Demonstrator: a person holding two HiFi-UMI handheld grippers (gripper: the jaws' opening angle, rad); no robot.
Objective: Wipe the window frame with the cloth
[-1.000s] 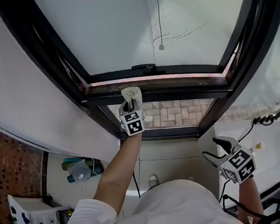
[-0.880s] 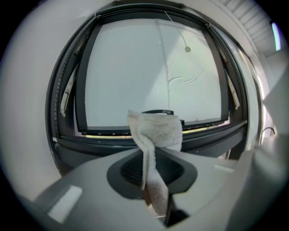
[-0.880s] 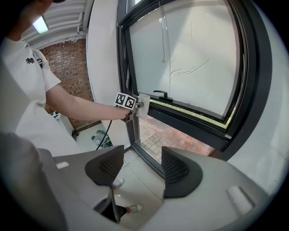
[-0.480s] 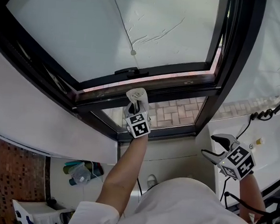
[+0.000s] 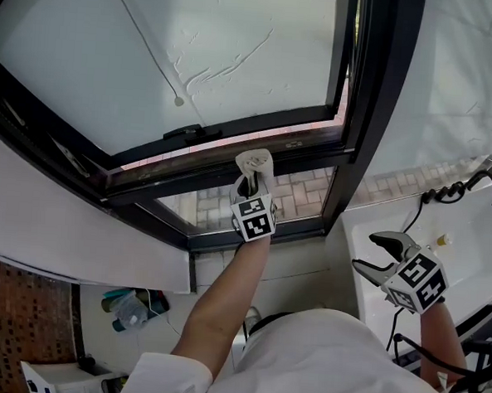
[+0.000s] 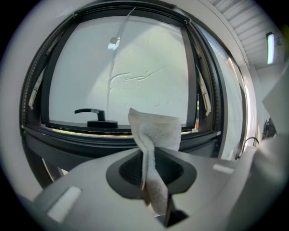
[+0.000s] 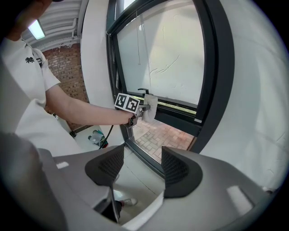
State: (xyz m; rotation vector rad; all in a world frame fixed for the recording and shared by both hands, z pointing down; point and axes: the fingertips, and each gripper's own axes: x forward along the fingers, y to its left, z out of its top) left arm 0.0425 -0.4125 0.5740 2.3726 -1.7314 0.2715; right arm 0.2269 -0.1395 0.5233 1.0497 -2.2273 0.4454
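Note:
The black window frame [image 5: 206, 171] has a horizontal bar across the middle of the head view, with frosted glass above and a brick pavement seen through the pane below. My left gripper [image 5: 252, 186] is shut on a white cloth [image 5: 255, 160], whose folded end presses against that bar. In the left gripper view the cloth [image 6: 156, 131] stands up between the jaws in front of the frame [image 6: 90, 142]. My right gripper [image 5: 375, 253] hangs open and empty at the lower right, away from the frame. The right gripper view shows the cloth [image 7: 151, 106] on the bar.
A black window handle [image 5: 186, 132] sits on the sash left of the cloth. A thin pull cord [image 5: 147, 48] hangs in front of the glass. The vertical frame post [image 5: 368, 99] rises just right of the cloth. Bottles [image 5: 127, 305] lie low at the left, cables [image 5: 446, 194] at the right.
My left gripper has slid the cloth to the right along the horizontal bar, nearer the vertical post. The right gripper has stayed low and open.

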